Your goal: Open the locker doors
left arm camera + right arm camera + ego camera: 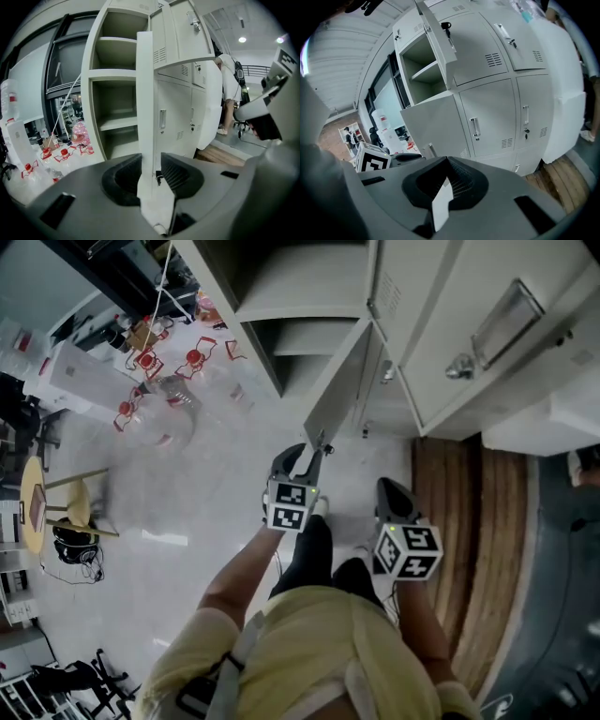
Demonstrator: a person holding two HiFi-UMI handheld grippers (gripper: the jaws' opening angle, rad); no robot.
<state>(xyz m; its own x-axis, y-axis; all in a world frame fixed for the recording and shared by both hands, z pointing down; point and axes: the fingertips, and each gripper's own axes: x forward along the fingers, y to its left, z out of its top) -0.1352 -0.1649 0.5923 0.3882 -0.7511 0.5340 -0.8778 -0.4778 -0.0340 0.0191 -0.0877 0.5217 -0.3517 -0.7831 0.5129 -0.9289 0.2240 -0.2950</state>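
Clearly mid-step: swinging one door (336, 395) wide, with others not yet opened.

From the head view:
- Grips the door's free edge in the left gripper (302, 458), out in front of the lockers (441, 334) and just right of the bare shelves (300, 306).
- Stands edge-on to the camera, hinge side at the cabinet, free edge pointing out over the floor (206, 484).
- Holds the right gripper (395, 493) just beside, apart from the door and touching nothing.

From the left gripper view:
- Shows the panel upright between the jaws, pads pressed on both faces of its thin edge.
- Runs with its long axis vertical, from the pinch point up past the middle of the picture.
- Leaves the shelves open to sight on the left.

From the right gripper view:
- Finds the jaws pressed together, with nothing between them.
- Looks onto several closed doors (487, 117) with handles.
- Takes in an upper door (438, 40) already swung out, above the one in the left gripper.

Likely next:
- Carry the edge further round its hinge arc, following the curve rather than pulling straight.
- Then let go and reach for the handle of a closed one, probably with the free right gripper.
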